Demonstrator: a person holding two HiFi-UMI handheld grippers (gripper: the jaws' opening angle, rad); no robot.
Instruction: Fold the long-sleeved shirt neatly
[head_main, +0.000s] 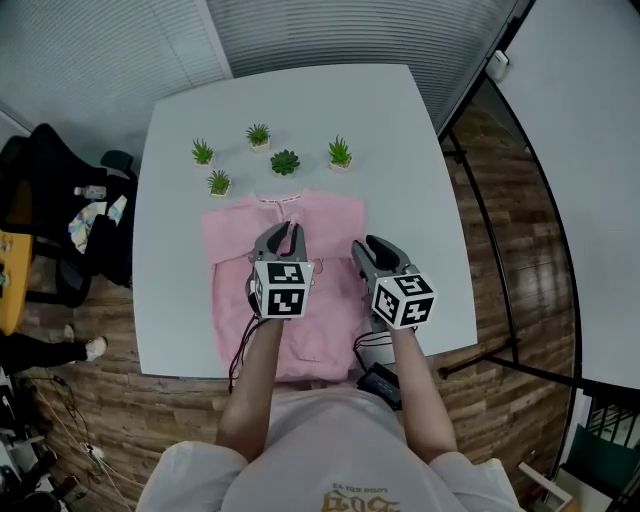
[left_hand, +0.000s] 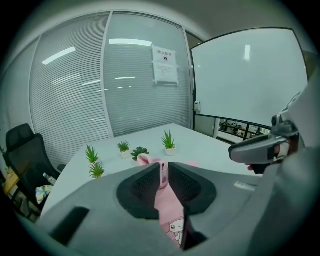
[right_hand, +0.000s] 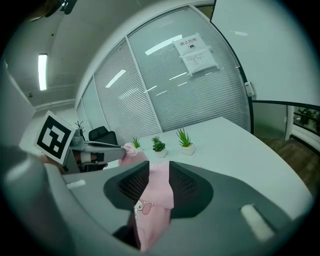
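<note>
A pink long-sleeved shirt (head_main: 322, 214) lies spread on the white table (head_main: 400, 130), collar toward the far side. My left gripper (head_main: 283, 236) hovers over the shirt's left half. In the left gripper view its jaws (left_hand: 164, 169) stand nearly together with a fold of pink cloth (left_hand: 171, 215) pinched between them and bunched past the tips. My right gripper (head_main: 368, 248) is beside it over the right half. In the right gripper view its jaws (right_hand: 159, 169) are closed on a thicker layer of the shirt (right_hand: 150, 210), which hangs down and shows a cartoon print.
Several small potted plants (head_main: 285, 161) stand in a cluster behind the collar. A black office chair (head_main: 60, 200) is off the table's left side, and a whiteboard stand (head_main: 480, 200) off its right. Cables (head_main: 378, 380) hang at the near edge.
</note>
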